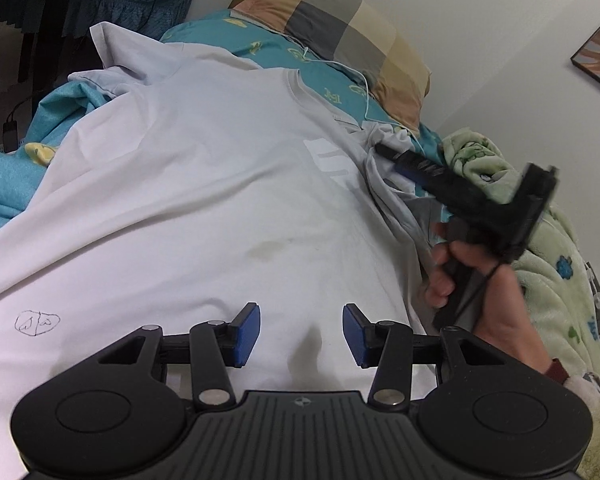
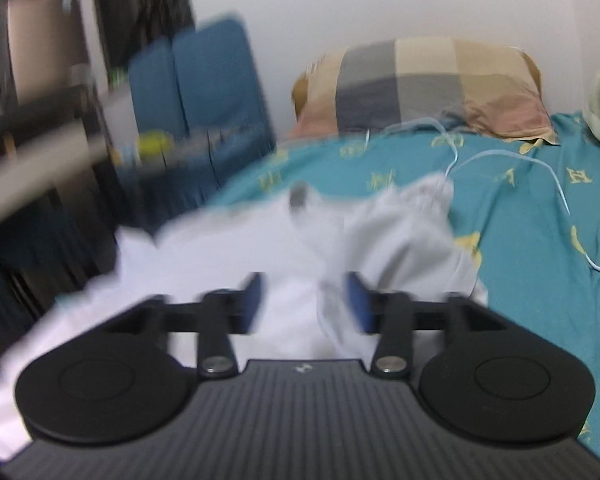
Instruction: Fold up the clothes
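The white T-shirt (image 1: 204, 168) is spread across the teal bedsheet (image 1: 312, 64), filling the middle of the left wrist frame, collar toward the checked pillow (image 1: 340, 28) in the upper right. It looks thin, limp cotton: light, no stiffness, so it'll drape and wrinkle rather than hold a crease. Best pinched at a hem, sleeve edge or shoulder seam, I'd say, not mid-panel.

Left gripper (image 1: 300, 334) sits low over the lower part of the shirt, blue pads apart, nothing pinched between them, cloth just beneath.

Right gripper (image 1: 384, 152), held in a hand (image 1: 484, 280) at the right of that frame, points at the bunched sleeve beside the green fleece blanket (image 1: 552, 280). In its own blurred view its jaws stand apart, a fold of sleeve cloth rising between them, seemingly not clamped.
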A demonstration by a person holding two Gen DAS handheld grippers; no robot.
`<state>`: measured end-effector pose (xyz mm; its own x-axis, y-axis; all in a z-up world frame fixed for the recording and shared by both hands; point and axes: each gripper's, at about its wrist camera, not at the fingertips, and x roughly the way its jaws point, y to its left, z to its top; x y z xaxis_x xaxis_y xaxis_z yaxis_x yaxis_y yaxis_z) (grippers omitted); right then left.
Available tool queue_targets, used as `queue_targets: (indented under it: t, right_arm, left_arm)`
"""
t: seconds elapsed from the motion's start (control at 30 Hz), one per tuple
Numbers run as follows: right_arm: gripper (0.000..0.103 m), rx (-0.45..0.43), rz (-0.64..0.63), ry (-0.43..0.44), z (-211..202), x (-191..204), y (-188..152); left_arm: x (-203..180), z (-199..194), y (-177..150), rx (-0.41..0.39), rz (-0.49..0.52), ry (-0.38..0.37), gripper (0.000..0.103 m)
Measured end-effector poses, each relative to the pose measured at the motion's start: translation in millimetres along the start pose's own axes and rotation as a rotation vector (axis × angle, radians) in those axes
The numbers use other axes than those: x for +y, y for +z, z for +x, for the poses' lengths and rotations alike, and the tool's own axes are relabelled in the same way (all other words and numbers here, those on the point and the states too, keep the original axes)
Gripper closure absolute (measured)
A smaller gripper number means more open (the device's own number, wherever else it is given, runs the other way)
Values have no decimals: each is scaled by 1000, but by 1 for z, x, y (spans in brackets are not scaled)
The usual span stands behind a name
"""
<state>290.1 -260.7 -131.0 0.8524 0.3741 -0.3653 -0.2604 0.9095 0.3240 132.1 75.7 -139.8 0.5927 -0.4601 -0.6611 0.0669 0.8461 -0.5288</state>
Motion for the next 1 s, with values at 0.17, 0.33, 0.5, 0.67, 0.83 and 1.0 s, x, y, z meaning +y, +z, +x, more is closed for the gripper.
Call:
queue_targets:
  t: [0.17,0.33,0.5,0.67,0.83,1.0]
  right_arm:
    - [32,-99,323,-73,-29,-71,25]
    - [32,-54,583,-104,-25,-140,0]
    - [36,-12,587,-6,6,-136,-11]
    - [58,33,445,50,30,-107,1]
    - [98,23,267,0,23,-86,32]
    - [98,-97,226,-178,-17,-105,77]
  left_arm:
    - [1,-3,-1,-7,-12,-5,55]
    - [0,-1,-1,0,-11,-6,55]
    - [4,3,-2,5,-25,1,55]
    - [4,8,-2,12,-21,1,55]
    - [3,7,0,4,-23,-12,55]
    - [1,4,1,-15,-23,-24,55]
